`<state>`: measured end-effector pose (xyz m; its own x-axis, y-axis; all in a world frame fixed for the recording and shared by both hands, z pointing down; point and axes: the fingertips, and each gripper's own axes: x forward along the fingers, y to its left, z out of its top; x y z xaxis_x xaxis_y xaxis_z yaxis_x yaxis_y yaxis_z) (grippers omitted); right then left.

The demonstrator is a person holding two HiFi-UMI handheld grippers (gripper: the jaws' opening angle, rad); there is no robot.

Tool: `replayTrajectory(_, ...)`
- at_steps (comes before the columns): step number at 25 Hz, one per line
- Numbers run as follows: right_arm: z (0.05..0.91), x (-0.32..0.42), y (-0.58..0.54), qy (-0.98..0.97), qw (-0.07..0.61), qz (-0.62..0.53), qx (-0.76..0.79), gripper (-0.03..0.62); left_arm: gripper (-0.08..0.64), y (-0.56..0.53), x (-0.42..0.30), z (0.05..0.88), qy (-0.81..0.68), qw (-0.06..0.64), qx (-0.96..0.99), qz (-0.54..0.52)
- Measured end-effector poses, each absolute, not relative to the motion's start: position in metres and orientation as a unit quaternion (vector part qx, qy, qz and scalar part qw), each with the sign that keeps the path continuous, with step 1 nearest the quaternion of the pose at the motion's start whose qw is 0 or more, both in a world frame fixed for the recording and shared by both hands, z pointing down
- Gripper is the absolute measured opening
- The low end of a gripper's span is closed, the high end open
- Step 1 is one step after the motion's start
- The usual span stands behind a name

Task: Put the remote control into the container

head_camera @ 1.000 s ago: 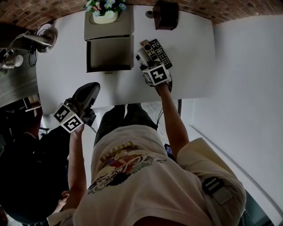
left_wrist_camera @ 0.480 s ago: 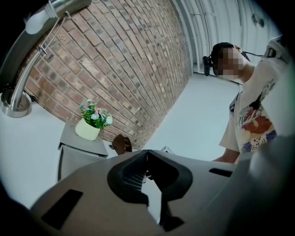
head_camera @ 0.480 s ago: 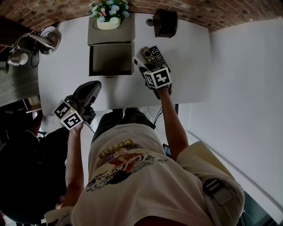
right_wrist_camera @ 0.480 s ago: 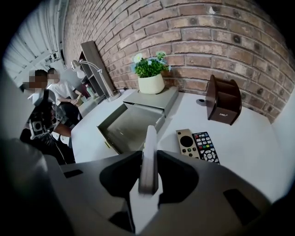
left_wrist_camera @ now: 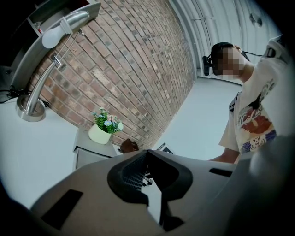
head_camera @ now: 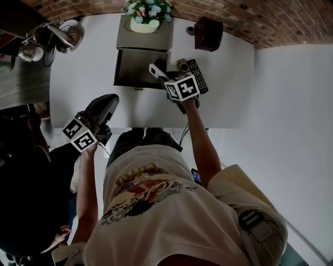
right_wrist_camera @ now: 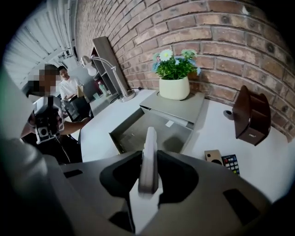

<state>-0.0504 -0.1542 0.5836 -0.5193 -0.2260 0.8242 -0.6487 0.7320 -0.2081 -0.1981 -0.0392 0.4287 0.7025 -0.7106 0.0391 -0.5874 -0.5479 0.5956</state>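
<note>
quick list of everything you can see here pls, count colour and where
slim white remote control: 1, white, clamped in the right tongs over the open drawer
grey box container with open drawer: 1, grey, far middle of the table
black button remote: 1, black, on the table right of the drawer
small tan device: 1, tan, beside the black remote
potted flowers: 1, cream pot, blue and white blooms, on top of the container
dark brown holder: 1, brown, table's far right
silver desk lamp: 1, silver, table's far left
white table: 1, white, under it all
right tongs: 1, grey, shut on the remote
left tongs: 1, grey, shut, empty, at the table's near left edge
</note>
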Motion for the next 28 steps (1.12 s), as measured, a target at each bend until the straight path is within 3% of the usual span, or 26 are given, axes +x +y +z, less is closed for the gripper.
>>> replayTrajectory(14,0.615,-0.153,-0.128,-0.833,0.495,0.225,0.101,0.109,0.006,-0.009,-0.256,0.438,-0.441,0.298,0.837,-0.132)
replayTrajectory(28,0.625,-0.183,-0.123,-0.827,0.491,0.269,0.054,0.109,0.006,0.025,-0.295,0.451,-0.498,0.298,0.797,-0.165)
